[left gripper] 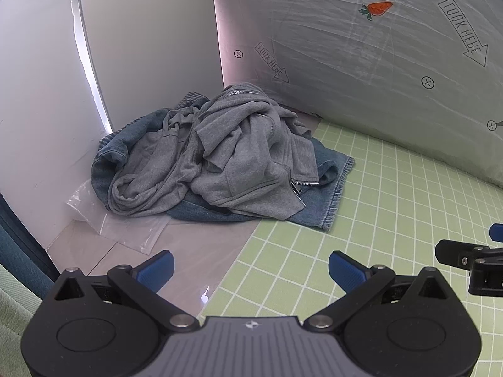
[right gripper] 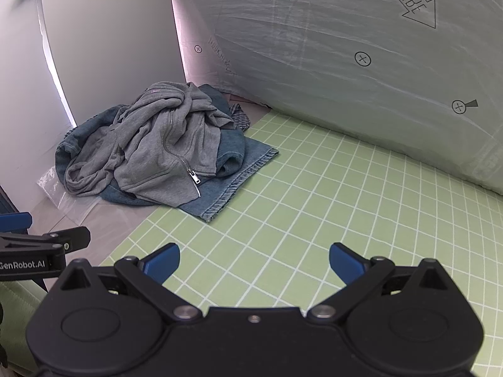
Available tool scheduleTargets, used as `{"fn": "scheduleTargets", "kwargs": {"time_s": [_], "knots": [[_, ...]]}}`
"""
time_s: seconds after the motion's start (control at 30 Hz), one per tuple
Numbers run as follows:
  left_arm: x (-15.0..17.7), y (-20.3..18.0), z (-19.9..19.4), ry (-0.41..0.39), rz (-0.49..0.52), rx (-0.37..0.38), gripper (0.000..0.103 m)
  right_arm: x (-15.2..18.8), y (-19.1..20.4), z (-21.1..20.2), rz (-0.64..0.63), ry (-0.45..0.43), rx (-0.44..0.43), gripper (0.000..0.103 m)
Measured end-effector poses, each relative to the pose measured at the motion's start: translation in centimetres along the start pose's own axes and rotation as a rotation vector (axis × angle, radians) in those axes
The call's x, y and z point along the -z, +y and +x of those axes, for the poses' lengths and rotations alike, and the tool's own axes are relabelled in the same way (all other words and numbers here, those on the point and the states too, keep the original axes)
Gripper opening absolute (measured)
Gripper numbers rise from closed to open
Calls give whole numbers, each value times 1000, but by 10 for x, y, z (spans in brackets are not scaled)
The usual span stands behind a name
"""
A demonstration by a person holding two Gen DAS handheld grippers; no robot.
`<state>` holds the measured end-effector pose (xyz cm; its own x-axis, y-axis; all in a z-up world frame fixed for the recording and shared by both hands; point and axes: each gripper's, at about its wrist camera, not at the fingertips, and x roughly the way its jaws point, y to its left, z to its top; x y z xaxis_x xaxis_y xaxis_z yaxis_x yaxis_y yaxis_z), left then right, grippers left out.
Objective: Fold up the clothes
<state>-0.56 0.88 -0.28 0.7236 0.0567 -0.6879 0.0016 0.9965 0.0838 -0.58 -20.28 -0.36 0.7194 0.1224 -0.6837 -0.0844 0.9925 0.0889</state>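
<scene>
Right, here is what I have on my two feeds.

Left gripper: my left gripper (left gripper: 251,271) hangs low over the near edge where the grey board (left gripper: 176,251) meets the green mat (left gripper: 393,220); its blue fingers (left gripper: 157,268) are spread wide with nothing between them.

Right gripper: my right gripper (right gripper: 254,264) sits over the mat (right gripper: 314,204), jaws also spread wide and holding nothing. It shows at the right edge of the left view (left gripper: 471,260), just beside the left one.

Hoodie: a grey zip hoodie (left gripper: 226,154) lies crumpled at the far left, on top of the pile; in the right view (right gripper: 163,144) its zipper (right gripper: 194,177) runs down toward the near side.

Denim: a blue denim piece (left gripper: 330,194) lies under the hoodie, its stitched hem spilling right onto the mat; I cannot tell what garment it is.

Third cloth: a striped scrap (right gripper: 239,116) peeks out at the far side of the pile.

Bag: a clear plastic bag (left gripper: 119,229) lies flat on the board, touching the pile's near left edge.

Backdrop: a white printed sheet (left gripper: 377,62) rises behind the mat, with a carrot (left gripper: 378,8) on it; plain white panels (left gripper: 141,47) stand to the left.

Gap: both grippers are well apart from the clothes, on the near side.
</scene>
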Motion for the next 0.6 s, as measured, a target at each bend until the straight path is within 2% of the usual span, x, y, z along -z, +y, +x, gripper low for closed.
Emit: {"fn": "scheduleTargets", "kwargs": {"time_s": [0.6], "knots": [[0,0,3,19,0,2,103,1,1,2,10,8,3,102]]}}
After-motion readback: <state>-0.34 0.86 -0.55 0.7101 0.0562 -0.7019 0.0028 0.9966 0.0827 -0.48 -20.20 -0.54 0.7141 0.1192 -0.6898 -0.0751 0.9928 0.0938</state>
